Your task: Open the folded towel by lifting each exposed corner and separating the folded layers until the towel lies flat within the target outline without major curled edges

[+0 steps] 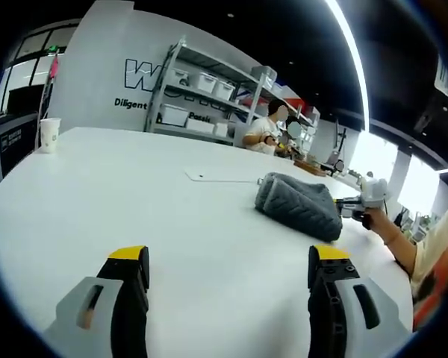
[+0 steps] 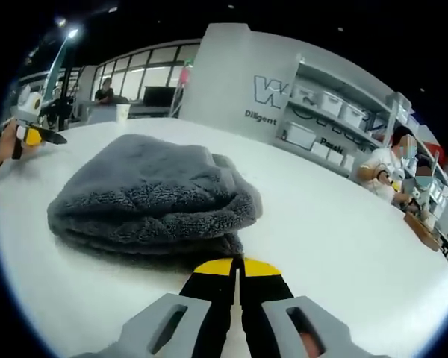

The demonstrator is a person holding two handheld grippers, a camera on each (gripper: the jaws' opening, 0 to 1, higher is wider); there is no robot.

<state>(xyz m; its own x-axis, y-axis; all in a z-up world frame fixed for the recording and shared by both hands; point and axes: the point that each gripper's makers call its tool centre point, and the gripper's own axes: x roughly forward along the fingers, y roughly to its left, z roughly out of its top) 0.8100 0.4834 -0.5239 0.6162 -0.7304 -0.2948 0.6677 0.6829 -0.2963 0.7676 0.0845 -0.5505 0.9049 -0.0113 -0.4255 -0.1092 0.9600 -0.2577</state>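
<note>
one plush grey folded towel [image 2: 153, 198], smooth white table [image 2: 343, 246]

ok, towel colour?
Dark grey, quilted-looking texture on the towel; clearest in the right gripper view.

Left tool [image 1: 229, 262] gapes above table [image 1: 134, 194]; towel [image 1: 299, 204] apparently folded.

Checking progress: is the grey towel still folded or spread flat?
Folded: the grey towel sits as a thick, stacked bundle with rounded edges on the white table.
</note>
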